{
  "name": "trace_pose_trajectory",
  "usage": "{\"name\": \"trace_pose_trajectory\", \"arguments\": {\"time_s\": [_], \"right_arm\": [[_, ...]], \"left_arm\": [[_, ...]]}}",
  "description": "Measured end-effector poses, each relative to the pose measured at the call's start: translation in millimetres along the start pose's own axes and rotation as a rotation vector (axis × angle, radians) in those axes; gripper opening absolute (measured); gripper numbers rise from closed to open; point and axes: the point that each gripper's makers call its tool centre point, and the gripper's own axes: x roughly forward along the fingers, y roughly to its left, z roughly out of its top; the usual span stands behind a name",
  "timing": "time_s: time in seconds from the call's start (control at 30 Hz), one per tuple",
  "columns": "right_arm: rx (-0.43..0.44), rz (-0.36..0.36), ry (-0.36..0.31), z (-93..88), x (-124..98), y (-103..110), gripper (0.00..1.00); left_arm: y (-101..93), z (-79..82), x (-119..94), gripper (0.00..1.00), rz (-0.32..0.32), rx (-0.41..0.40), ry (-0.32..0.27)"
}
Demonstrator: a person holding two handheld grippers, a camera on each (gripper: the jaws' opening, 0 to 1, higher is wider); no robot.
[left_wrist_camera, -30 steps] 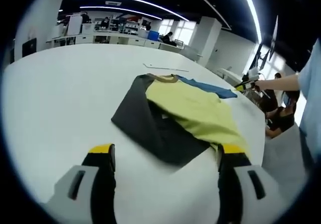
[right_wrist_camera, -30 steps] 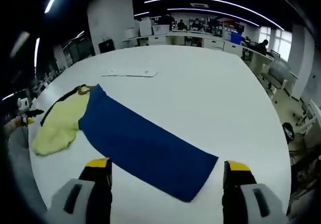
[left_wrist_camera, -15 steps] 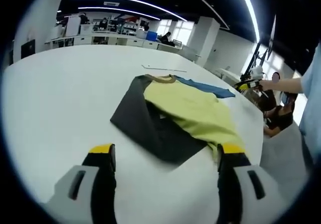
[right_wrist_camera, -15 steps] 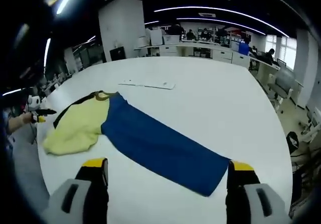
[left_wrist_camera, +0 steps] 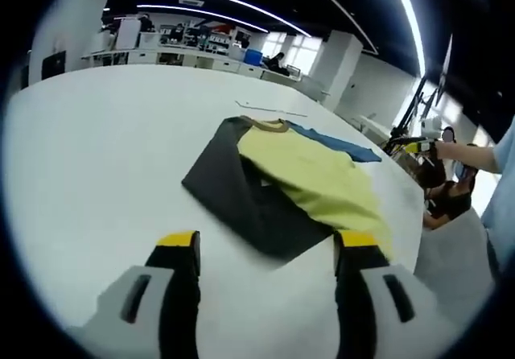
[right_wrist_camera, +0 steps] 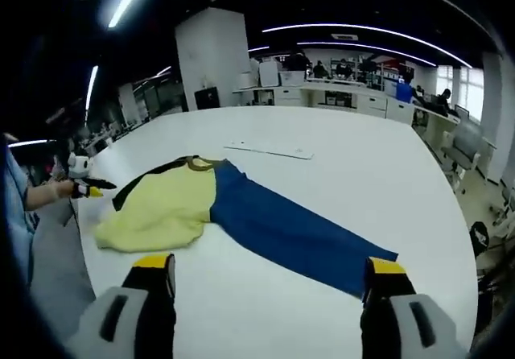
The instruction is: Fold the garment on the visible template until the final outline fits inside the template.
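Garment (left_wrist_camera: 294, 186) spread on white table (left_wrist_camera: 96, 150), three panels showing: dark, yellow, blue (right_wrist_camera: 290, 230), not yet folded down. Thin pale strip (right_wrist_camera: 269, 149) beyond the collar, possibly the template edge; hard to tell. Left gripper (left_wrist_camera: 265, 250) poised above the dark panel's near corner, jaws apart, empty. Right gripper (right_wrist_camera: 264, 272) likewise spread wide, holding nothing, short of the blue end. Best next: pinch corners low, lift evenly, fold inward without dragging.

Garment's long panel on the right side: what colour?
Blue; the garment's long panel shows best in the right gripper view.
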Motion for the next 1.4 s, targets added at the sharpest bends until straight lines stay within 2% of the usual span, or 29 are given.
{"name": "trace_pose_trajectory", "arguments": {"time_s": [0.23,0.4,0.53,0.8,0.87,0.9,0.97,1.17,1.23,1.3,1.4], "right_arm": [[-0.011,0.045,-0.055,10.9,-19,32,0.98],[-0.015,0.072,-0.057,6.0,-28,51,0.98],[-0.018,0.081,-0.053,-0.7,-31,60,0.97],[-0.008,0.085,-0.046,-8.8,-35,68,0.97],[-0.007,0.085,-0.043,-10.6,-36,69,0.97],[-0.005,0.083,-0.038,-12.5,-36,69,0.97],[-0.001,0.077,-0.034,-14.5,-38,68,0.96],[0.007,0.067,-0.032,-16.6,-43,67,0.96],[0.01,0.063,-0.03,-18.3,-44,67,0.95],[0.022,0.061,-0.033,-19.8,-45,67,0.95],[0.028,0.057,-0.027,-23.6,-46,68,0.95]], "left_arm": [[-5.8,-5.1,2,0.63,-0.017,-0.008,0.008],[-4.0,-11.8,0,0.63,-0.015,-0.025,0.027],[-0.1,-14.4,-1,0.62,-0.009,-0.075,0.025],[-1.9,-14.5,4,0.55,-0.018,-0.156,0.007],[-3.2,-14.6,6,0.52,-0.021,-0.177,-0.001],[-5.1,-13.0,8,0.5,-0.025,-0.222,-0.018],[-3.3,-10.8,9,0.47,-0.018,-0.262,-0.036],[-4.0,-14.8,13,0.32,-0.015,-0.281,-0.022],[-4.9,-14.4,14,0.28,-0.02,-0.302,-0.035],[-1.4,-14.5,16,0.23,0.003,-0.317,-0.042],[1.5,-8.8,18,0.11,0.006,-0.33,-0.068]]}}
